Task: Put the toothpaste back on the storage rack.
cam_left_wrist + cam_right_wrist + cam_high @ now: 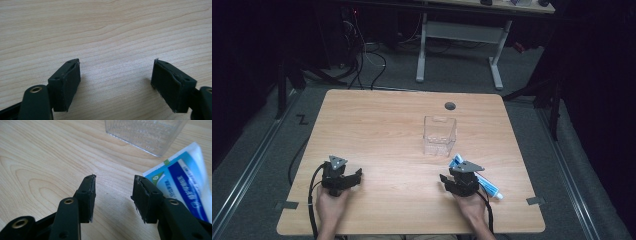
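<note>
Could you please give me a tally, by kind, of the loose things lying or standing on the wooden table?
Clear plastic containers: 1, the clear box, standing upright near the middle.
Toothpaste tubes: 1, the blue and white tube, lying flat beside the right gripper.
Total: 2

right gripper [113, 195] jaws apart, nothing between | toothpaste tube [182, 180] just beside | clear container [147, 132] beyond

High view: above my side, facing forward and down over the whole table [377, 125]. My left gripper view sits close, skimming bare wood. My right gripper view, equally close, shares the clear container [147, 133] and toothpaste tube [185, 185] with the high view.
</note>
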`<state>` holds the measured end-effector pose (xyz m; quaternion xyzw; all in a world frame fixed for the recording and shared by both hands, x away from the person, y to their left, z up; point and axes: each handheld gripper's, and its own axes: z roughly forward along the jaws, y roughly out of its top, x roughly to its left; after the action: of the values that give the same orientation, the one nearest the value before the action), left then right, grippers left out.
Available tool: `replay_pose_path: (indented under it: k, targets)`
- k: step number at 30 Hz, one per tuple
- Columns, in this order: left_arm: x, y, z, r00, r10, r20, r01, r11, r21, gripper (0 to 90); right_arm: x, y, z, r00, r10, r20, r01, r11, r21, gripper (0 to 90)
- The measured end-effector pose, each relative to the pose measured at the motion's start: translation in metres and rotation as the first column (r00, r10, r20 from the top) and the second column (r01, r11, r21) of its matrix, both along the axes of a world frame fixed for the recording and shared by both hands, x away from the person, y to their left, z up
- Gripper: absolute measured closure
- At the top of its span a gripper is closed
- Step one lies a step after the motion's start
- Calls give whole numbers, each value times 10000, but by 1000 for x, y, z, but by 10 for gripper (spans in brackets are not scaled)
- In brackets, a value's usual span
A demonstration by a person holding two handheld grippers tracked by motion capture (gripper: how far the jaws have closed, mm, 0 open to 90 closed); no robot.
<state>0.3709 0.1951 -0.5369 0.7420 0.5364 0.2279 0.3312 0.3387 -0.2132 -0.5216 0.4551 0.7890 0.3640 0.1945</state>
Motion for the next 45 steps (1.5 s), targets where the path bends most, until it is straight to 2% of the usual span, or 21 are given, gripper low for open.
replay_pose_path:
  k: [4, 12, 22, 32, 39, 45]
  targets:
    - [0, 0, 0, 10000, 2, 0, -2, 10000, -1, 238, -3, -6, 4, 9999, -154, 17, 153, 9994, 298, 538]
    - [0, 0, 0, 10000, -2, 0, 2, 10000, 2, 238, -12, -15, 8, 9997, -243, 49, 241, 9989, 414, 538]
    - [0, 0, 0, 10000, 0, 0, 0, 10000, -4, 238, -27, -30, 18, 9986, -435, 312, 415, 9972, 625, 542]
    - [0, 0, 0, 10000, 1, -2, -1, 10000, -2, 238, -39, -47, 34, 9945, -790, 685, 770, 9965, 309, 516]
    - [0, 0, 0, 10000, 0, -1, 0, 10000, -2, 238, -41, -59, 39, 9917, -1131, 613, 1131, 9936, 34, 497]
    - [0, 0, 0, 10000, -1, -2, 1, 10000, 0, 238, -35, -68, 42, 9895, -1356, 505, 1366, 9904, -188, 483]
